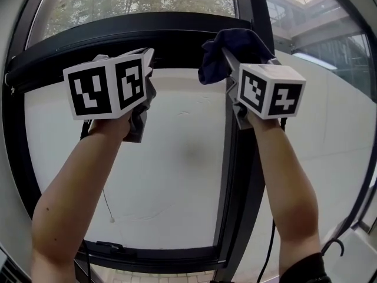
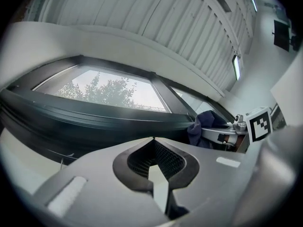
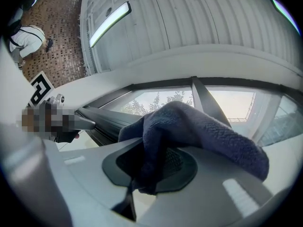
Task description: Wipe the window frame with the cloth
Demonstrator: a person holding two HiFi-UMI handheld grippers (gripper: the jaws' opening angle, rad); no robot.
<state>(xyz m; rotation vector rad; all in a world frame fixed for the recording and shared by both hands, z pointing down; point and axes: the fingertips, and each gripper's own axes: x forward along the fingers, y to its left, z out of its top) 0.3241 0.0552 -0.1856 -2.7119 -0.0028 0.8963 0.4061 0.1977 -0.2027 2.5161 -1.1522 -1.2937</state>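
A dark window frame (image 1: pixel 135 31) has a thick horizontal bar across the top and a vertical post (image 1: pixel 235 181) right of centre. A dark blue cloth (image 1: pixel 227 49) is bunched where bar and post meet. My right gripper (image 1: pixel 228 56) is shut on it; in the right gripper view the cloth (image 3: pixel 189 124) drapes over the jaws and hides the tips of that gripper (image 3: pixel 154 148). My left gripper (image 1: pixel 149 55) is held up just below the bar, left of the cloth. Its jaws meet with nothing between them (image 2: pixel 152 140), and the frame bar (image 2: pixel 94 119) runs just ahead.
A thin cord with a white pull (image 1: pixel 111 219) hangs in front of the lower pane. A black cable (image 1: pixel 334 244) loops at the lower right. A ceiling light (image 2: pixel 235 65) is above. A person in white (image 3: pixel 23 40) crouches on the tiled floor behind.
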